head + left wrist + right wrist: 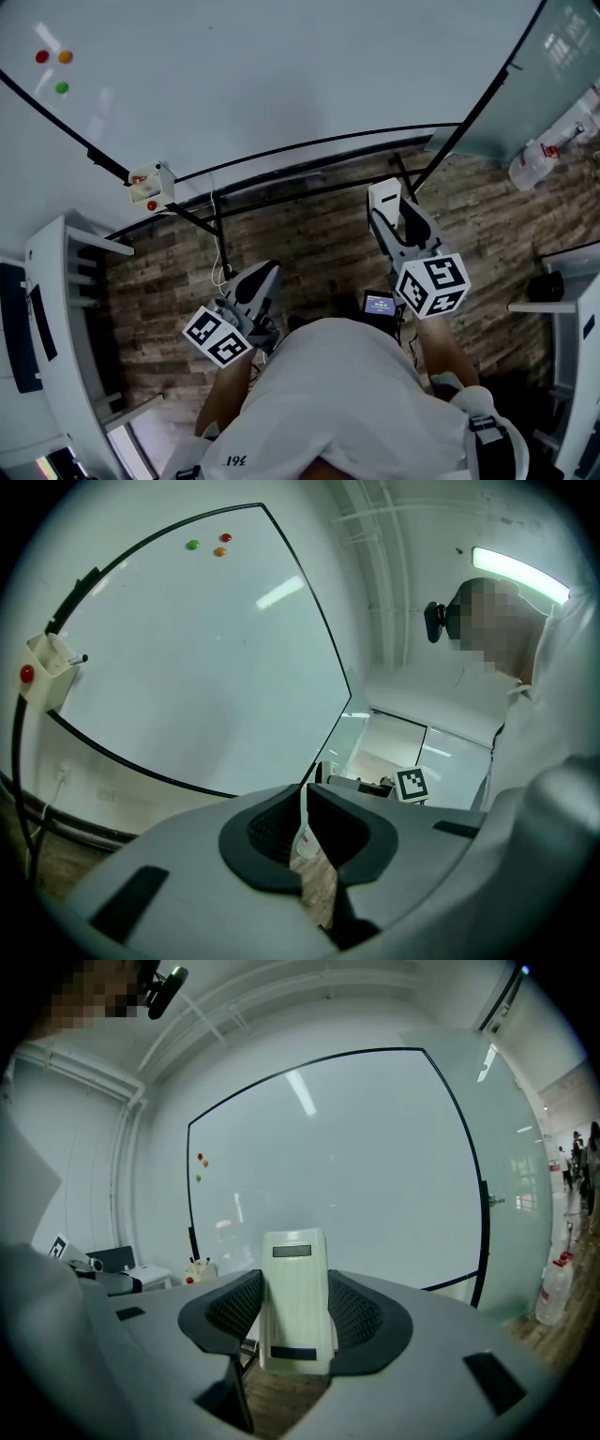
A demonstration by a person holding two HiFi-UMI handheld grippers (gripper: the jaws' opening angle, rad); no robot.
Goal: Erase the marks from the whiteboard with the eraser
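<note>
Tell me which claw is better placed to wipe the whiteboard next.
Right. The right claw is shut on the eraser and points at the whiteboard. The left claw is shut with nothing in it, so it would first need the eraser.

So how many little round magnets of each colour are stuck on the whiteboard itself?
Red magnet: 1
Orange magnet: 1
Green magnet: 1
Total: 3

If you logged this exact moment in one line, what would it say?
right gripper: shut on eraser, held short of whiteboard | left gripper: nearly shut, empty | whiteboard: no marks seen
</note>
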